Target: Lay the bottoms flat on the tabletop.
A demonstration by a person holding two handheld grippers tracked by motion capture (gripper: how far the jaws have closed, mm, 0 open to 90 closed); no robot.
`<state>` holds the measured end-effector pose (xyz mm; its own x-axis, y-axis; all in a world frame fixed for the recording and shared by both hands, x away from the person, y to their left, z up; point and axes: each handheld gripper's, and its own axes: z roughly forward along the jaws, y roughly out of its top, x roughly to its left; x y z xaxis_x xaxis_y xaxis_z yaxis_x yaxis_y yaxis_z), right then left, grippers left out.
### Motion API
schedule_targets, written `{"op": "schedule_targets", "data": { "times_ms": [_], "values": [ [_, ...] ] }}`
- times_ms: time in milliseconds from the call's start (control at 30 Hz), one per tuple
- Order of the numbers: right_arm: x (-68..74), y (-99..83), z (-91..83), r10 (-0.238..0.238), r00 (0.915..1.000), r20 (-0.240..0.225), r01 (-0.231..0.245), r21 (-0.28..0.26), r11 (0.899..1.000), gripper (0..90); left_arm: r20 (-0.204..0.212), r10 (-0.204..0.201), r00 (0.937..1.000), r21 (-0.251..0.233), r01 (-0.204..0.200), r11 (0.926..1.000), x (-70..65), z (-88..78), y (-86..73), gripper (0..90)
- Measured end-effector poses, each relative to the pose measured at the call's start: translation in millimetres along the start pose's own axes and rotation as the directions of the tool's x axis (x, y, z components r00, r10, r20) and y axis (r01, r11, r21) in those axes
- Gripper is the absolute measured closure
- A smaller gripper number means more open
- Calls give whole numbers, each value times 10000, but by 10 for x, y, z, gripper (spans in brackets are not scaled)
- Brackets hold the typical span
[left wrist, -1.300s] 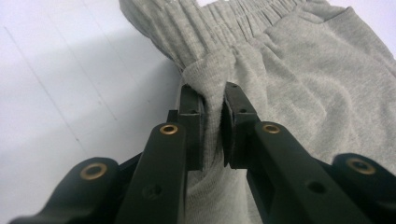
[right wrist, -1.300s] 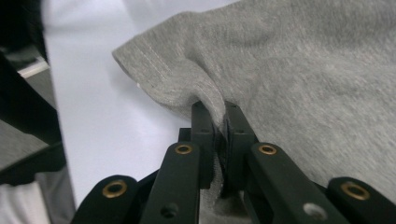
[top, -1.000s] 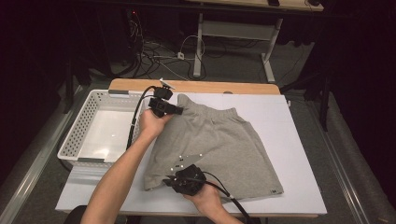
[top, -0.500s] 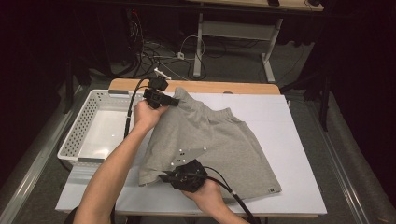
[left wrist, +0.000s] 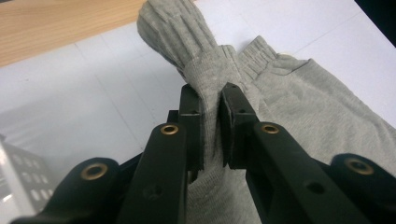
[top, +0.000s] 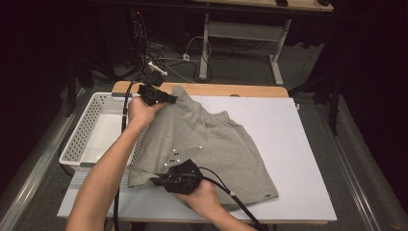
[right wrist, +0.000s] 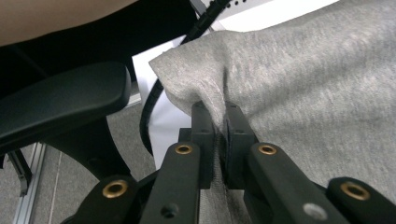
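A grey knit garment (top: 211, 142) lies spread on the white table (top: 293, 144), its left side lifted off the surface. At the far left corner, my left gripper (top: 169, 98) is shut on a bunched fold of the garment (left wrist: 211, 100) near its ribbed edge. Near the front edge, my right gripper (top: 156, 182) is shut on the garment's near left corner (right wrist: 219, 114), which rises between the pads. Both hands hold the fabric above the table.
A white perforated basket (top: 84, 137) stands at the table's left side, just beside the lifted edge. A wooden strip (top: 231, 90) runs along the far edge. Bare white tabletop lies to the right. A black chair armrest (right wrist: 60, 105) is below the right gripper.
Both grippers have risen, carrying the garment's left edge up with them. The left gripper moved farther back. Both grips have stayed the same.
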<state>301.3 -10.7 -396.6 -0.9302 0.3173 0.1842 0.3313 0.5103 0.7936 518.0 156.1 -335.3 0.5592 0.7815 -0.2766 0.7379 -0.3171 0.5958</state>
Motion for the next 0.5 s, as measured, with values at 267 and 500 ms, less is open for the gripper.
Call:
{"op": "schedule_targets", "data": {
  "times_ms": [267, 500],
  "values": [
    [39, 43, 38, -76, 9999, -75, 75, -179, 9998, 863, 11, 5, 10000, -50, -5, 10000, 28, -84, -41, 789],
    [-51, -142, -38, 287, 9994, 212, -287, 8, 9996, 863, 20, 110, 9999, 54, -110, 9999, -67, -5, -31, 788]
  ]
}}
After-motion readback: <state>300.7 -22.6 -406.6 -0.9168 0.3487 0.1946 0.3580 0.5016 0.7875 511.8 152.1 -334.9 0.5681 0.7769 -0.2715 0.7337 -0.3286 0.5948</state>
